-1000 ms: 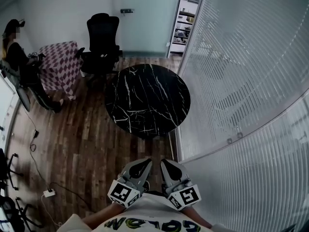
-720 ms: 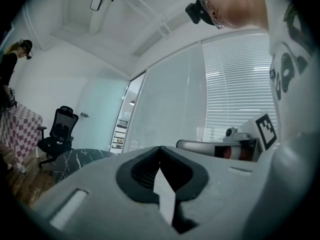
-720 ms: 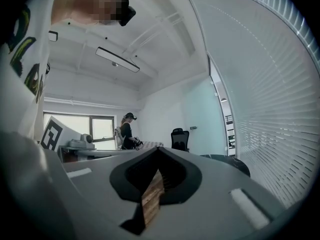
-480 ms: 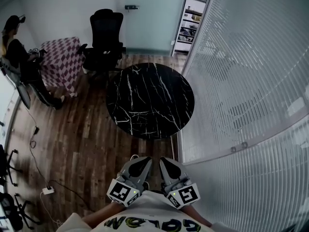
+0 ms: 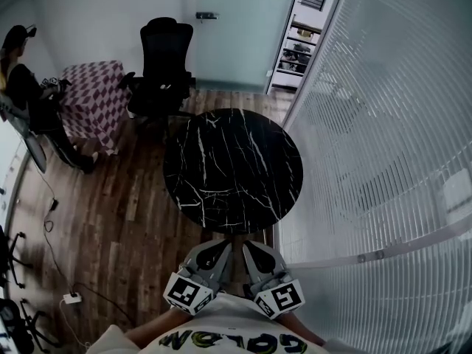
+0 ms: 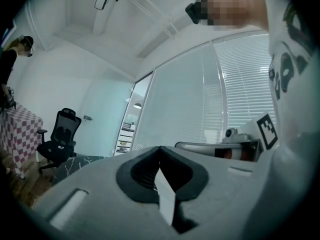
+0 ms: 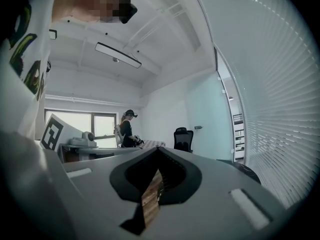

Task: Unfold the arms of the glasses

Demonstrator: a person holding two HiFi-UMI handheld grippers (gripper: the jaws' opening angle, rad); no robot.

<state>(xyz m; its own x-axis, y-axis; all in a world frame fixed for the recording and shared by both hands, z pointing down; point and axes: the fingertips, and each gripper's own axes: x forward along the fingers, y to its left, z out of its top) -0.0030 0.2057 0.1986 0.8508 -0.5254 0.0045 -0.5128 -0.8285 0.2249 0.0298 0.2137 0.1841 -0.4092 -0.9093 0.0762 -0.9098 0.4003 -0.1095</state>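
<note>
No glasses show in any view. A round black marble table [image 5: 232, 168] stands just ahead of me; its top looks bare. I hold both grippers close to my chest, side by side and pointing level toward the table. My left gripper [image 5: 220, 248] has its jaws together with nothing between them, as the left gripper view [image 6: 160, 149] also shows. My right gripper [image 5: 251, 246] sits beside it, jaws likewise meeting at the tips and empty in the right gripper view [image 7: 159, 150]. The table's edge appears low in the left gripper view [image 6: 80, 161].
A glass wall with blinds [image 5: 383, 124] runs along the right. A black office chair [image 5: 164, 65] stands behind the table, a checkered table [image 5: 92, 102] to its left with a person [image 5: 22, 80] beside it. A power strip [image 5: 71, 298] and cables lie on the wooden floor.
Both grippers and I have moved forward together; the black table now lies nearer to the gripper tips. The jaws stay together.
</note>
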